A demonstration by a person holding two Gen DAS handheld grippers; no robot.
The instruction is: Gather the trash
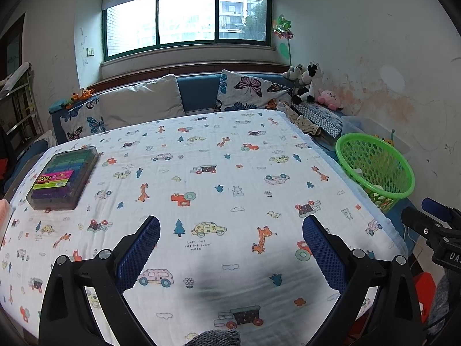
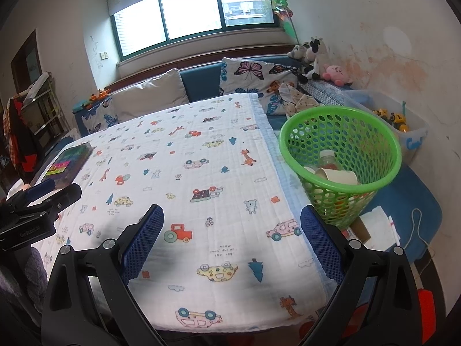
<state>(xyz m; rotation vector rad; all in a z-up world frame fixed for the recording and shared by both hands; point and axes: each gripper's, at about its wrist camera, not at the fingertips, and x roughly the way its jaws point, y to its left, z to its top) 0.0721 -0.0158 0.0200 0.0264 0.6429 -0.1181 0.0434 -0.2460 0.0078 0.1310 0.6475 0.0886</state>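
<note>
A green perforated basket (image 2: 340,132) stands off the table's right edge, holding paper cups (image 2: 337,176) and a plastic bottle (image 2: 327,158). The left wrist view shows the same basket (image 1: 377,170) at the far right. My left gripper (image 1: 230,230) hovers open over the near middle of the cartoon-print cloth (image 1: 201,173), nothing between its blue pads. My right gripper (image 2: 232,225) is open too, above the cloth's near right part (image 2: 201,173), its right finger (image 2: 322,242) close to the basket's base. Each gripper shows at the edge of the other's view: right (image 1: 432,225), left (image 2: 40,201).
A clear box of coloured items (image 1: 63,178) lies at the table's left edge. Behind the table runs a blue sofa with cushions (image 1: 144,101) and plush toys (image 1: 308,83). A translucent toy bin (image 2: 403,127) sits by the right wall; papers (image 2: 377,227) lie beside the basket.
</note>
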